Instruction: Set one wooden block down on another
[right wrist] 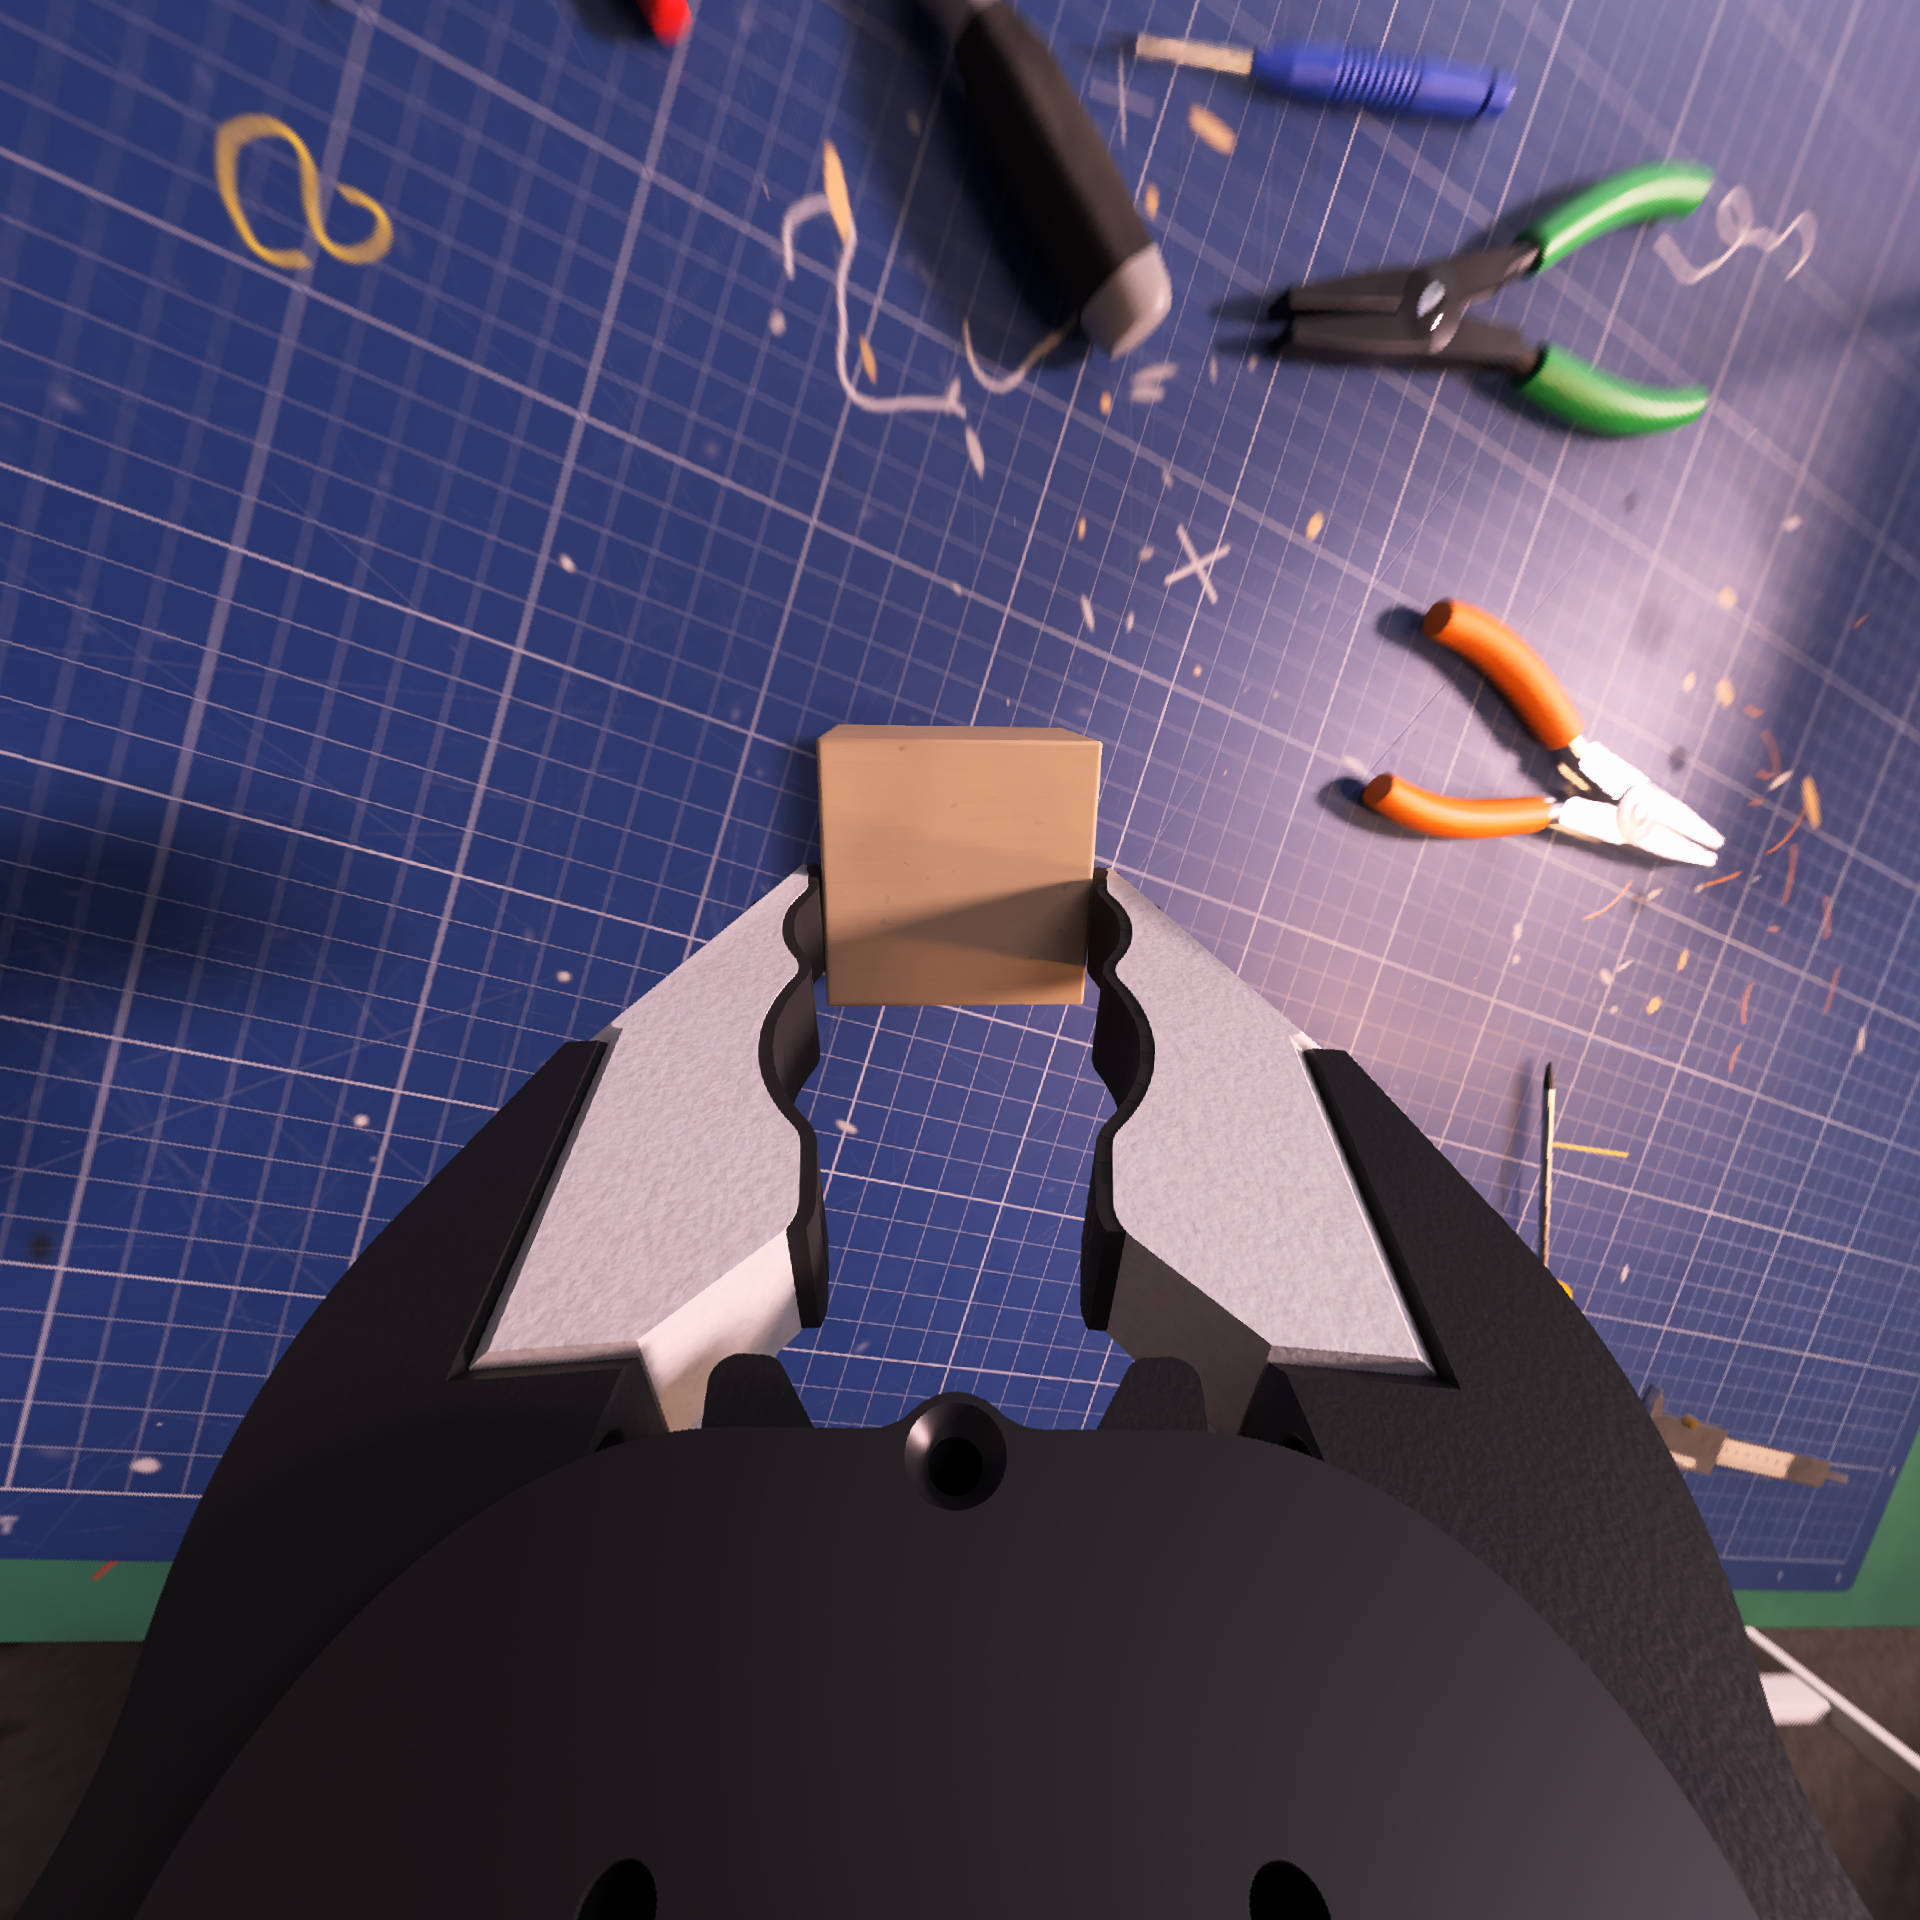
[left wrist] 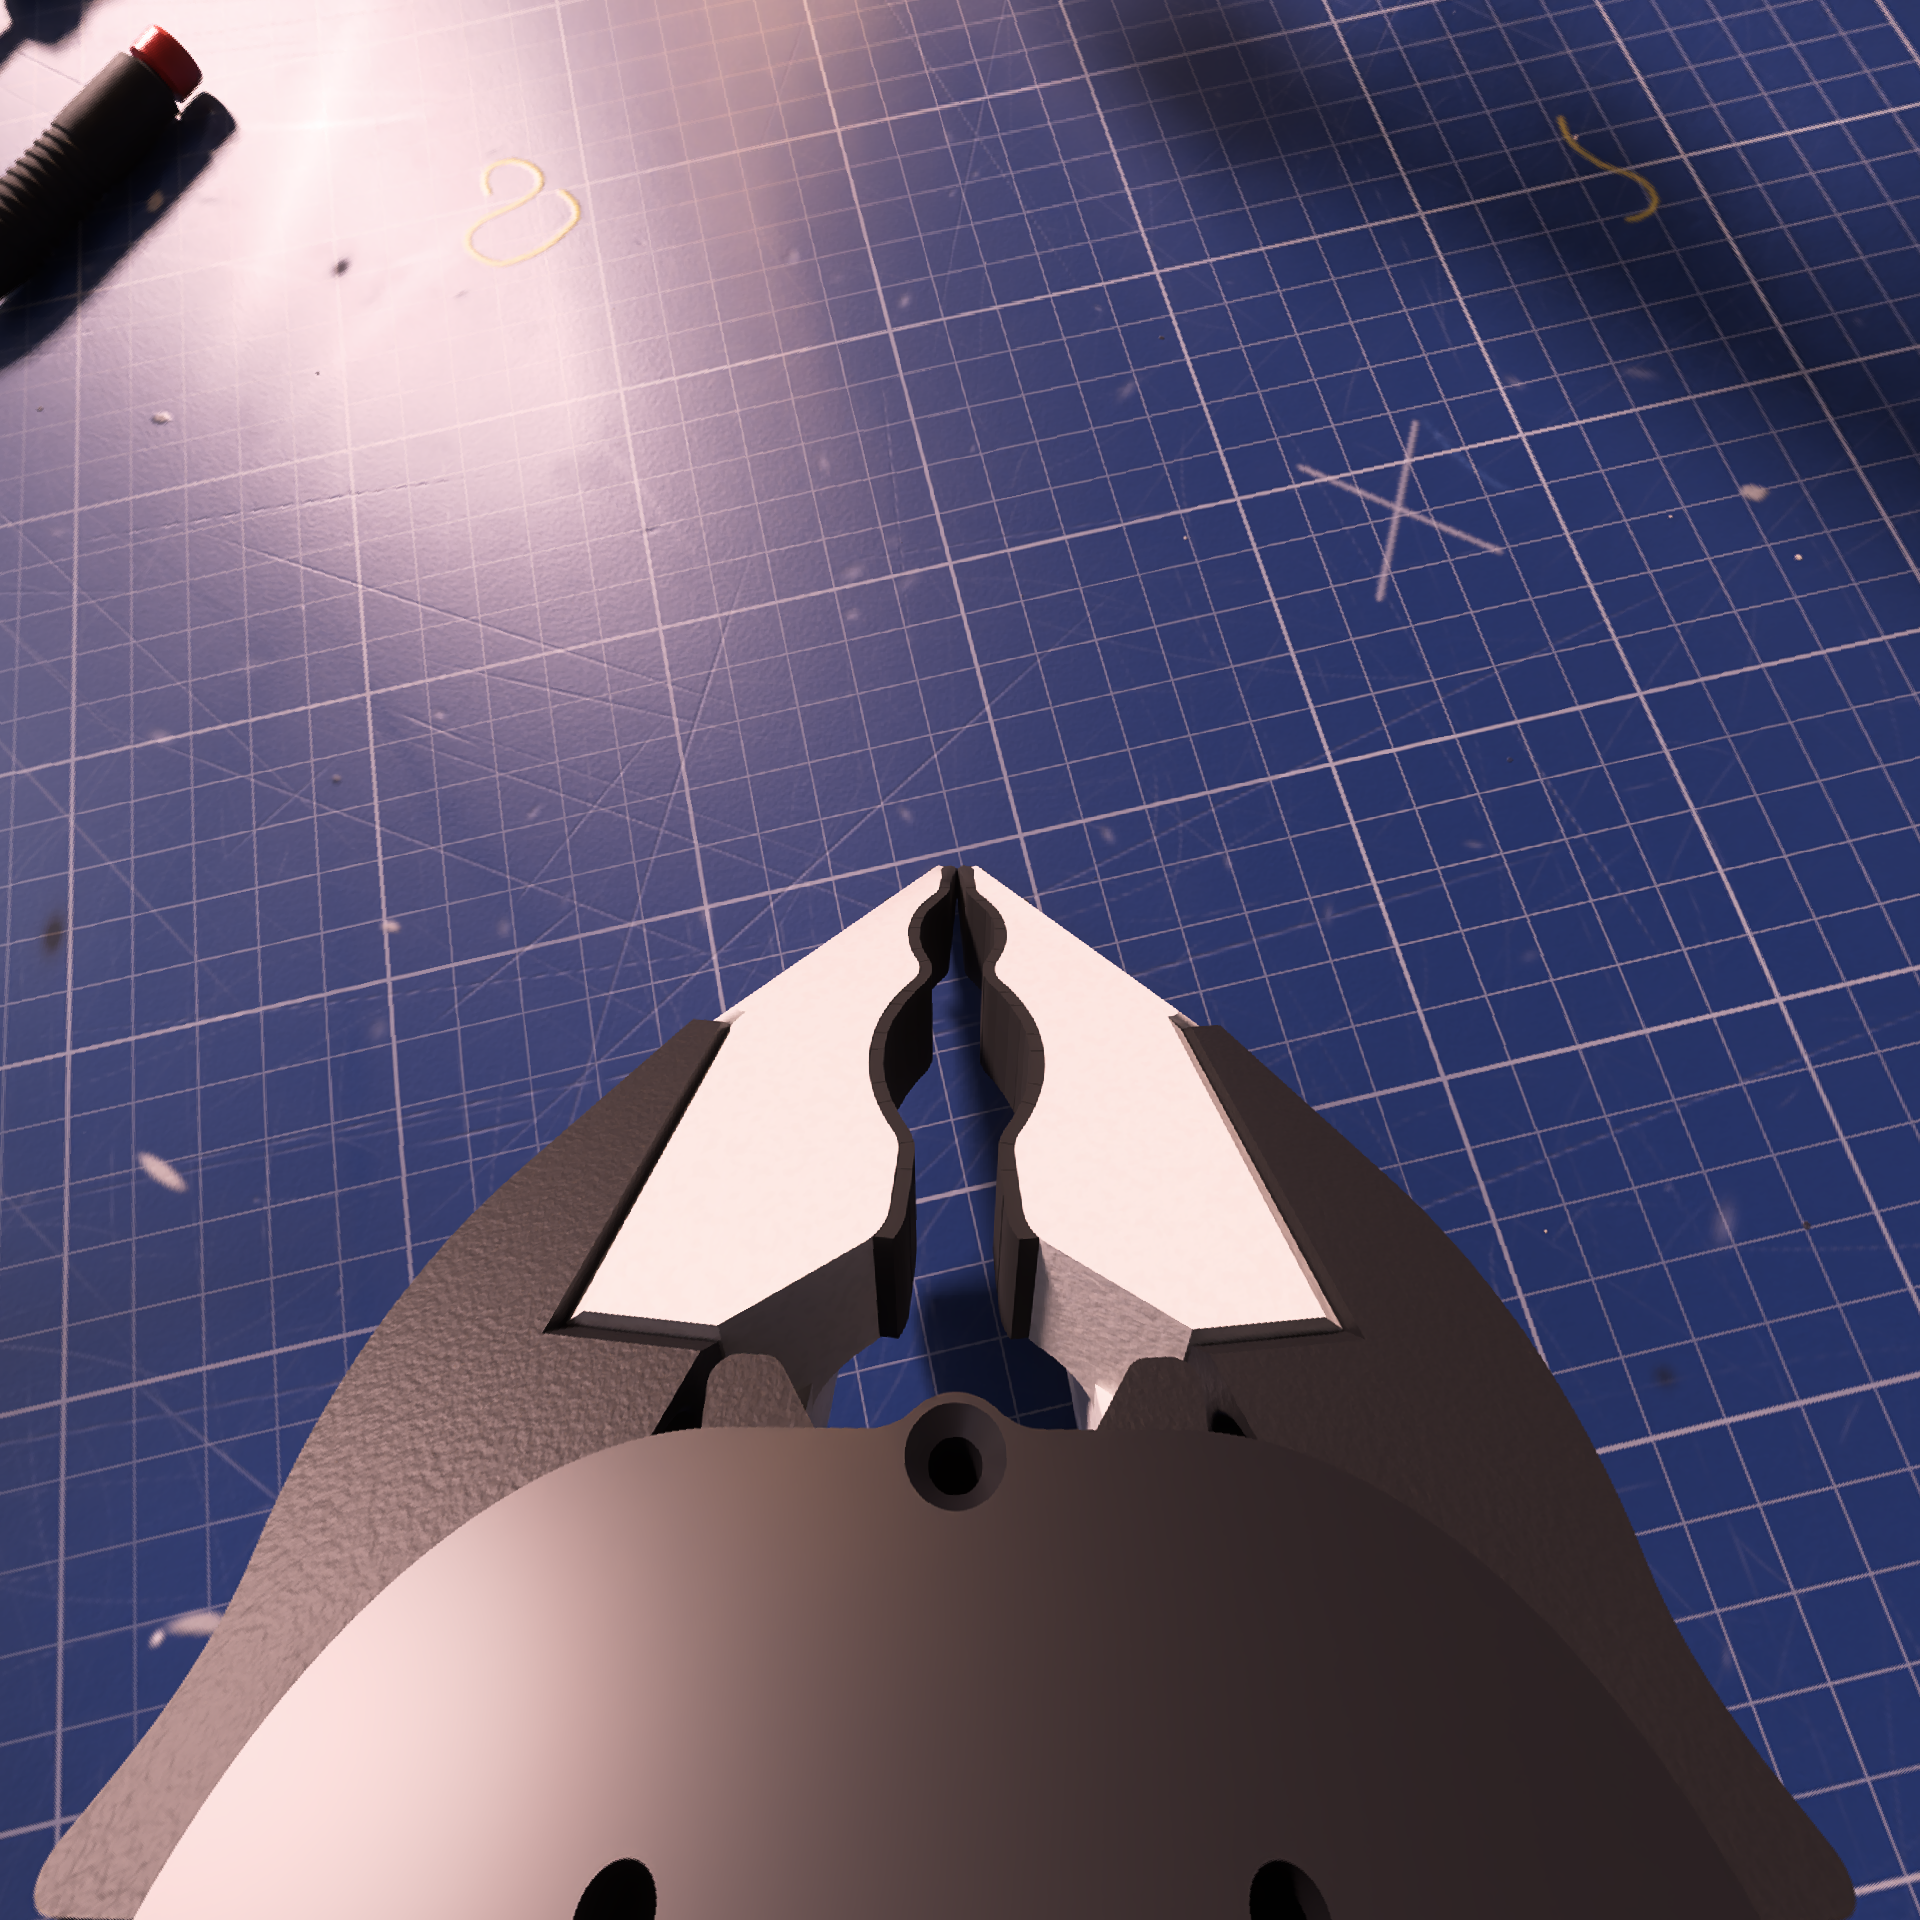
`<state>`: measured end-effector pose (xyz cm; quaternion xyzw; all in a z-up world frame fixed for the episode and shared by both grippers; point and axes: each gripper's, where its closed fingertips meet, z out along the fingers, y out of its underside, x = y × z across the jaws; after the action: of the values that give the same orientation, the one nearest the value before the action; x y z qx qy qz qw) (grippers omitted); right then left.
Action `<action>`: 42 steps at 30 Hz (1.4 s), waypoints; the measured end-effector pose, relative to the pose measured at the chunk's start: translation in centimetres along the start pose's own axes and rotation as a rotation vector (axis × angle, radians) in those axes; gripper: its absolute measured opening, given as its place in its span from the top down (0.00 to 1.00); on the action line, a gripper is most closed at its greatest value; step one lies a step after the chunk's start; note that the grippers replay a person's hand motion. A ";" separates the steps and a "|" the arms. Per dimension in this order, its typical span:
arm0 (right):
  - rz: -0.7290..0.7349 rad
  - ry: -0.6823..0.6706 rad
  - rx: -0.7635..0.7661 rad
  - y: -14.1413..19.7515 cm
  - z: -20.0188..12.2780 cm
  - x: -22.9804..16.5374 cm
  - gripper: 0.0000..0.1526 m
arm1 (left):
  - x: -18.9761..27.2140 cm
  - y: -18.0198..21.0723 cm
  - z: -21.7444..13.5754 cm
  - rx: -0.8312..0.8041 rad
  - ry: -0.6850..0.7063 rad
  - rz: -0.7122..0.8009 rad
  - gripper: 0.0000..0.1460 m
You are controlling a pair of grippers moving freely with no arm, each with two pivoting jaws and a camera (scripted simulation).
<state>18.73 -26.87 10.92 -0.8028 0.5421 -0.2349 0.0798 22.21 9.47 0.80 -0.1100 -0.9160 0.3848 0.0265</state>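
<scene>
on my right wrist view the right gripper (right wrist: 956,935) is clamped on a wooden block (right wrist: 958,831), its two fingertips pressing the block's left and right sides near its lower half. the tan cube fills the gap between the tips and sticks out past them. i cannot tell from this view whether the block is lifted clear of the blue gridded surface (right wrist: 416,727) or resting on it. i see only this one block in either view.

beyond the block, toward the far edge of the surface, lies a black-handled tool (right wrist: 1049,177), with a blue-handled screwdriver (right wrist: 1371,78) nearer the far right corner. green-handled pliers (right wrist: 1507,301) lie toward the right edge, and orange-handled pliers (right wrist: 1527,748) sit nearer, also on the right, well apart from the block. a yellow rubber band (right wrist: 296,197) lies toward the far left corner. wood chips and bits of wire are scattered around the tools.

on my left wrist view the left gripper (left wrist: 957,873) has its fingertips pinched together, almost touching, with nothing between them. it hangs over a bare part of the surface (left wrist: 1351,831). a black marker with a red cap (left wrist: 94,135) lies at the far left corner.
</scene>
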 end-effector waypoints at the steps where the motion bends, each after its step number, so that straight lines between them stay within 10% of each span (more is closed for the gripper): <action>1: 0.002 -0.003 -0.030 0.5 0.8 0.1 0.67 | 0.0 0.0 0.0 0.000 0.000 0.000 1.00; 29: 0.071 0.001 -0.238 3.8 7.0 1.1 0.64 | 0.0 0.0 0.1 -0.009 -0.010 0.012 1.00; 42: -0.027 0.025 0.119 -3.0 -2.0 -1.3 0.83 | -0.3 0.0 0.1 -0.003 -0.032 0.023 1.00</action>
<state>19.94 -24.26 13.49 -0.8008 0.5174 -0.2779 0.1174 22.46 9.33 0.75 -0.1143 -0.9157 0.3852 0.0073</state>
